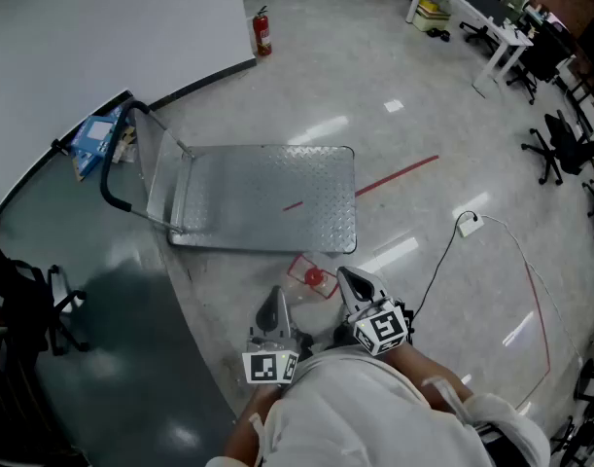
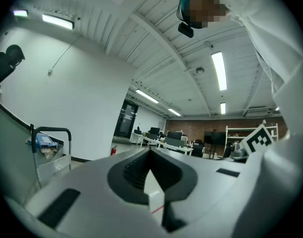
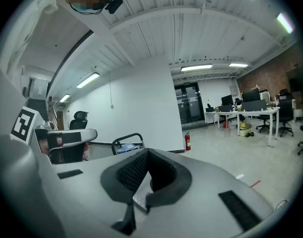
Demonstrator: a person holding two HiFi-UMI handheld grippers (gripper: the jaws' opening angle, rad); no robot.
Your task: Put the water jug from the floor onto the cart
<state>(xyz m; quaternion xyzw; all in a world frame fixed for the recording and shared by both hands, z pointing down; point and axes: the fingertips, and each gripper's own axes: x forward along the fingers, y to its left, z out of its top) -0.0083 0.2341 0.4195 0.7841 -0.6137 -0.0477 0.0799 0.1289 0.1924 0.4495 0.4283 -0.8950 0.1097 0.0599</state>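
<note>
The water jug, clear with a red cap, lies on the floor just in front of the cart's near edge. The cart is a bare metal platform with its black push handle at the left end. My left gripper and right gripper are held low, close to my body. Both are shut with nothing between the jaws. The right gripper's tip is just right of the jug and the left one is a little short of it. Both gripper views look level across the room, with the handle showing and the jug hidden.
A blue box lies by the wall behind the cart handle. A fire extinguisher stands at the wall's corner. A black cable with a white plug runs over the floor at right. Office chairs and desks fill the far right.
</note>
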